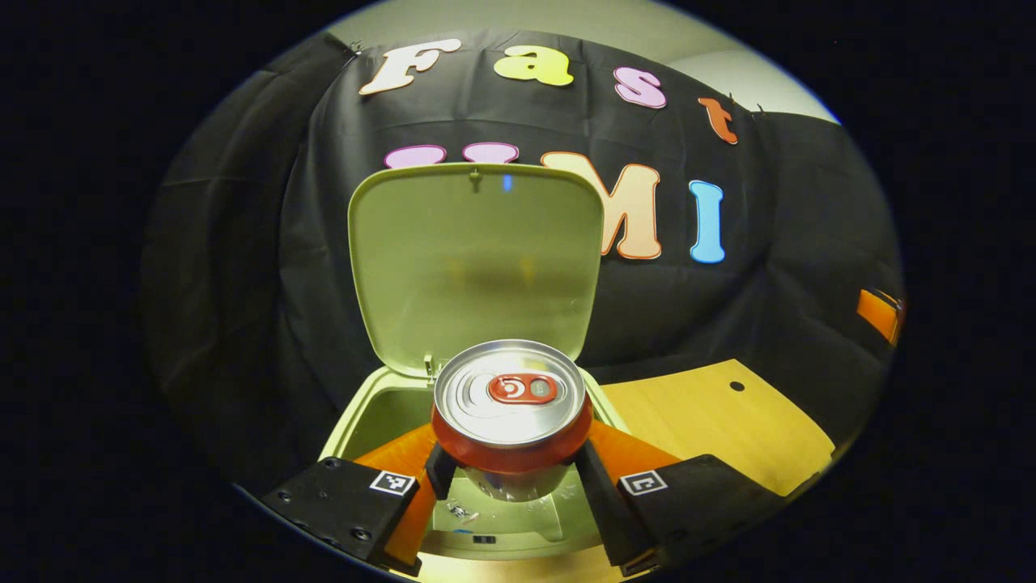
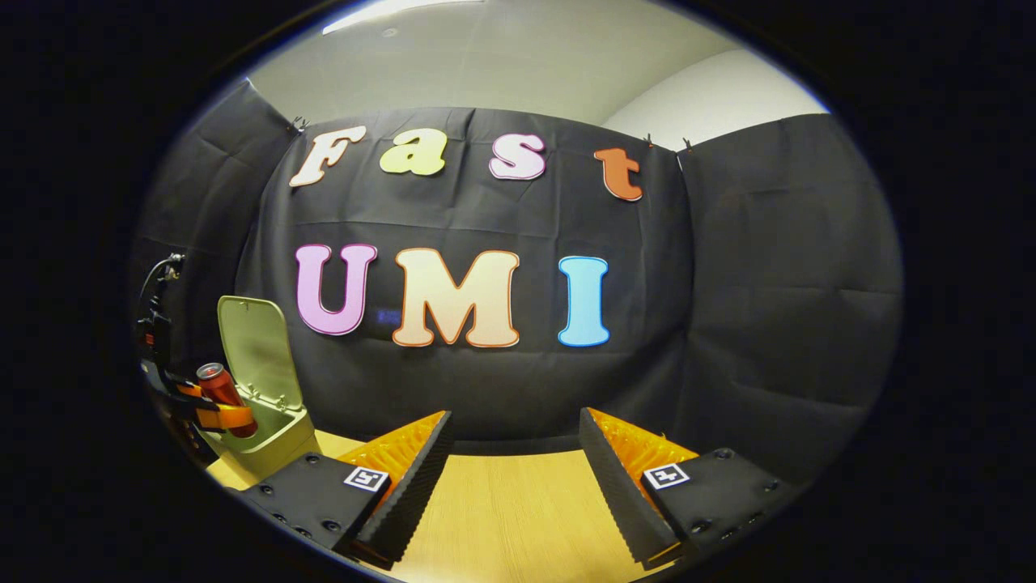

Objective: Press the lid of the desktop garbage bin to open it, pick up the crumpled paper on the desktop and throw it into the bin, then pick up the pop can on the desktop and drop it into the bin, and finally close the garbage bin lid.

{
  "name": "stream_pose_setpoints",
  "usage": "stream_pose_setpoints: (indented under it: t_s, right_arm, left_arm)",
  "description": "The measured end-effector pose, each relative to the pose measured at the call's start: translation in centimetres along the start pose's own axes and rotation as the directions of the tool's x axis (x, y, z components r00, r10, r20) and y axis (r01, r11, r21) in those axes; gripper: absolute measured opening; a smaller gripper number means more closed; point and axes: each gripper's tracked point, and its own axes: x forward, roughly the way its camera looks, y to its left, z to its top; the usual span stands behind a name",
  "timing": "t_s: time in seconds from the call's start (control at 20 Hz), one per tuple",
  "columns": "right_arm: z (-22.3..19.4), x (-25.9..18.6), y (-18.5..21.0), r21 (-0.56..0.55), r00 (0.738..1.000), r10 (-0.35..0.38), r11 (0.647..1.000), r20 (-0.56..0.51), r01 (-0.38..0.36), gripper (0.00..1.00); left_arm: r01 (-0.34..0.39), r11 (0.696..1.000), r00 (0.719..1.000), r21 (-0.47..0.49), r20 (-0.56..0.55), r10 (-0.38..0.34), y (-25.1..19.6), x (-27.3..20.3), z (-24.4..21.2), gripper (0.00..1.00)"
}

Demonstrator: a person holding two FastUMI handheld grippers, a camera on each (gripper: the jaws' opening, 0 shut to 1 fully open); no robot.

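Observation:
A red pop can [image 1: 510, 421] with a silver top is held upright between the fingers of my left gripper [image 1: 510, 478], which is shut on it, right above the mouth of the pale green bin [image 1: 356, 421]. The bin's lid [image 1: 473, 259] stands open behind the can. Inside the bin, below the can, something small and crumpled [image 1: 461, 512] lies on the bottom. In the right gripper view the same can [image 2: 225, 398] and the left gripper [image 2: 212, 414] hang over the bin [image 2: 267, 449] at far left, its lid [image 2: 257, 344] up. My right gripper [image 2: 514, 461] is open over the wooden table.
The wooden table [image 1: 712, 421] stretches to the right of the bin and has a small dark hole [image 1: 736, 386] in it. The black cloth wall stands close behind the bin. An orange object [image 1: 878, 314] shows at the far right edge.

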Motion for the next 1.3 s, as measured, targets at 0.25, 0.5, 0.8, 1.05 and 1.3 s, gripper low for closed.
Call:
stream_pose_setpoints:
  t_s: [0.25,0.5,0.8,1.05,1.3]
  right_arm:
    - [-0.4,-1.1,0.0,-0.002,1.000,0.008,1.000,-0.006,-0.008,0.98]
    - [-1.0,-1.6,-0.5,0.006,1.000,0.000,1.000,-0.020,0.000,0.98]
    - [-1.0,-1.8,-0.7,0.007,1.000,0.010,1.000,-0.013,-0.009,0.98]
    - [-1.1,-2.1,-0.5,0.016,0.999,0.048,0.999,-0.021,-0.047,0.98]
    - [-0.8,-2.2,-1.2,0.018,0.997,0.071,0.997,-0.022,-0.071,1.00]
  left_arm:
    - [-0.022,0.999,1.000,0.032,-0.001,0.022,0.7,0.2,-0.9,0.78]
    - [-0.030,0.997,1.000,0.067,0.007,0.030,0.8,-0.2,-0.8,0.79]
    - [-0.013,0.995,0.993,0.097,0.114,0.002,-1.3,-2.2,2.3,0.80]
    - [0.012,0.994,0.990,0.105,0.140,-0.026,-4.4,-3.5,3.6,0.91]
    - [0.003,0.995,0.985,0.105,0.171,-0.021,-5.9,-4.8,6.2,0.94]
